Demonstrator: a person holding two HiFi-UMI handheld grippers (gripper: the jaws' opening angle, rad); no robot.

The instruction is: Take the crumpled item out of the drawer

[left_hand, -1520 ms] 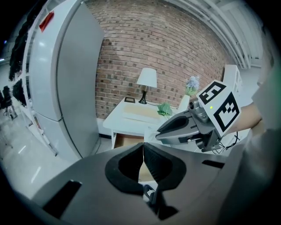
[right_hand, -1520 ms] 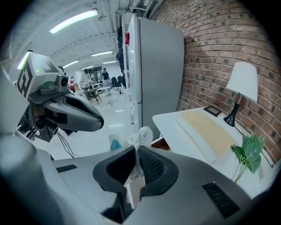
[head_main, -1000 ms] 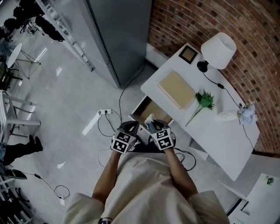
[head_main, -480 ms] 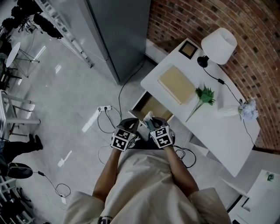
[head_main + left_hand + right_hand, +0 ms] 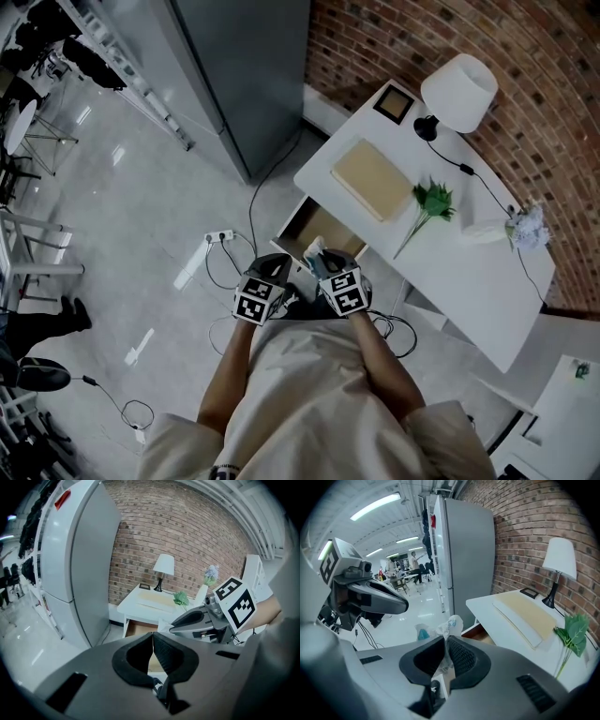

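The crumpled item (image 5: 449, 624) is a white wad of thin plastic with a blue patch, and my right gripper (image 5: 444, 645) is shut on it so that it sticks up past the pads. In the head view the crumpled item (image 5: 314, 250) hangs above the front of the open drawer (image 5: 320, 227), pinched by the right gripper (image 5: 319, 262). My left gripper (image 5: 153, 641) is shut with nothing between its pads. It sits just left of the right one, the left gripper (image 5: 278, 266) being beside the drawer's front corner. The drawer's wooden inside (image 5: 482, 633) looks bare.
The white table (image 5: 441, 272) carries a tan pad (image 5: 373, 178), a green sprig (image 5: 427, 201), a white lamp (image 5: 458, 88) and a small framed picture (image 5: 393, 102). A tall grey cabinet (image 5: 244, 75) stands to the left. A power strip and cables (image 5: 221, 238) lie on the floor.
The head view has drifted a little; both grippers hold their places and the right one still pinches the crumpled item.
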